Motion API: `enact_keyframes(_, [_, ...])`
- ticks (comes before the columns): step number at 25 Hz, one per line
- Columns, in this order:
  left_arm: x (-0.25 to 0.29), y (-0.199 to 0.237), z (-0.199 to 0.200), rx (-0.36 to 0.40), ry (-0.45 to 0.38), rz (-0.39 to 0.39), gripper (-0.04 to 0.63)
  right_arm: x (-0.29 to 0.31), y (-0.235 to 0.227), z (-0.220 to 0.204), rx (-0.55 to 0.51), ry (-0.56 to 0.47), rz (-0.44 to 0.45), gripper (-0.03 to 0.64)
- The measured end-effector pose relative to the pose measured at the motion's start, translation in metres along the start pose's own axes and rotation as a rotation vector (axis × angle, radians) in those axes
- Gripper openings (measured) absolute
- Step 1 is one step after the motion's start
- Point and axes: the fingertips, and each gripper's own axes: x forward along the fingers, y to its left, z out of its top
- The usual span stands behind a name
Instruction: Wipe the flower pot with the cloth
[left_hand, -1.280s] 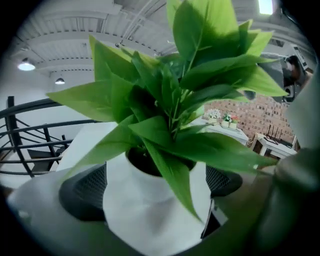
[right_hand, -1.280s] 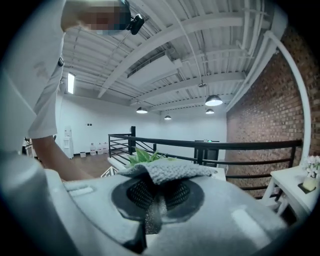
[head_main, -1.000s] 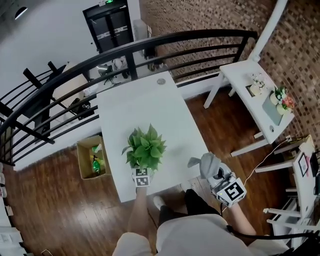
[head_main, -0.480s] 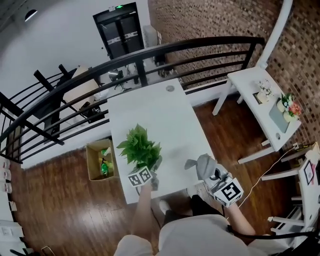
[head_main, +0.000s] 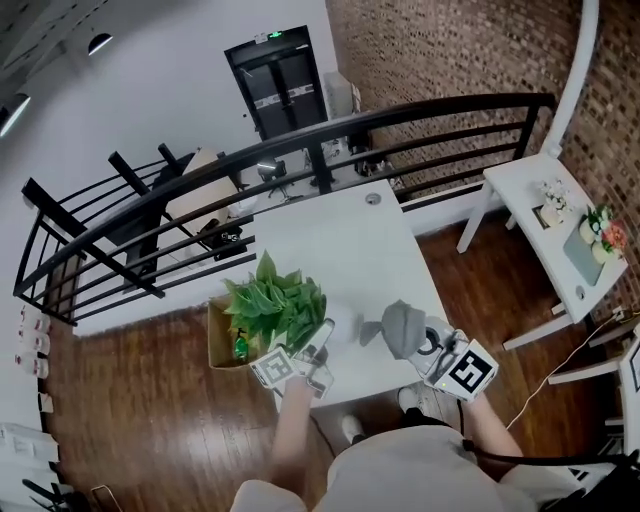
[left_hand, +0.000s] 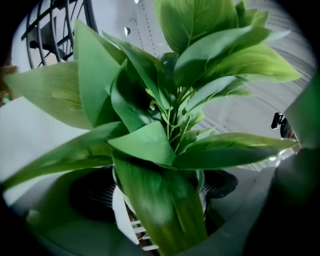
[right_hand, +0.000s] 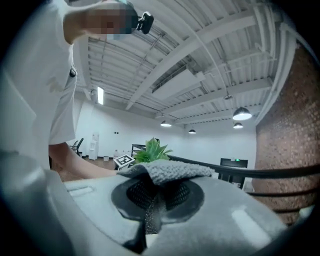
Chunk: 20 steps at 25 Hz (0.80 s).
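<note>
L gripper (head_main: 312, 352), lower centre of head view: jaws clamped on white flower pot (left_hand: 122, 212), leaves (head_main: 272, 305) past table (head_main: 350, 240) left edge. R gripper (head_main: 428, 350), lower right: pinching grey cloth (head_main: 400, 325), apart from pot.

Two hand-held grippers (head_main: 318, 346) (head_main: 425, 346), one leafy green plant in a white pot (head_main: 272, 305), one grey cloth (head_main: 400, 325), two white surfaces (head_main: 350, 240) (head_main: 540, 190), one cardboard box (head_main: 221, 345).
</note>
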Motion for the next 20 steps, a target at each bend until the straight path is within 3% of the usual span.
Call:
enact_keyframes(4, [0.003,-0.06,0.013,0.054,-0.017,-0.111,0.549,0.028,0.021,0.031,-0.322,0.136,0.096,-0.005])
enact_keyframes(6, [0.005,-0.079,0.014,0.067,-0.021,-0.136,0.549,0.041,0.034,0.04,-0.49,0.137,0.132,-0.005])
enact_keyframes(8, [0.007,-0.095,0.011,0.078,-0.015,-0.171,0.551,0.05,0.047,0.047,-0.564,0.113,0.168,-0.005])
enact_keyframes(12, [0.002,-0.118,0.008,0.085,-0.018,-0.244,0.549,0.06,0.055,0.055,-0.568,0.059,0.177,-0.005])
enact_keyframes(15, [-0.006,-0.119,0.01,0.102,-0.02,-0.246,0.55,0.063,0.056,0.058,-0.538,0.039,0.185,-0.005])
enact_keyframes(20, [-0.01,-0.127,0.007,0.142,0.004,-0.28,0.549,0.061,0.042,0.067,-0.423,-0.021,0.182,-0.005])
